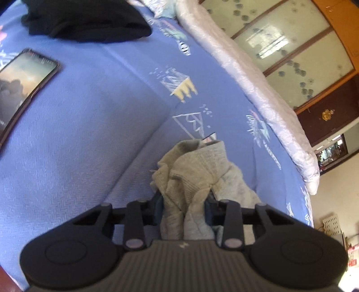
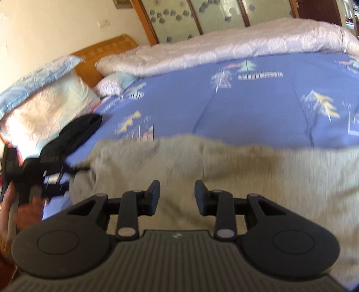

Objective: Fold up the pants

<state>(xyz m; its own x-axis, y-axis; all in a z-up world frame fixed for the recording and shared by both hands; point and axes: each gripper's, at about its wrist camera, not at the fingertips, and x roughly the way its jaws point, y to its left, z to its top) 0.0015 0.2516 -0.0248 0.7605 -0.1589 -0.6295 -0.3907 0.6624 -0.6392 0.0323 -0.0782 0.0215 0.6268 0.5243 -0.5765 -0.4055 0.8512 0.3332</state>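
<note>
Left gripper (image 1: 185, 209) clenched on a bunched ribbed edge of the grey pants (image 1: 197, 177). Right gripper (image 2: 177, 196) released, jaws apart above the pants' (image 2: 224, 170) flat spread. Pants lie on blue patterned bedsheet (image 1: 89, 134); black garment (image 1: 89, 20) beyond.

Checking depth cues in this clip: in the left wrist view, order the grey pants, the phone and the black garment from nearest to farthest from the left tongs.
1. Grey pants: bunched between the left tongs, centre foreground.
2. Phone: lying on the blue sheet at the left edge, midway up.
3. Black garment: top left, farthest up the bed.
</note>
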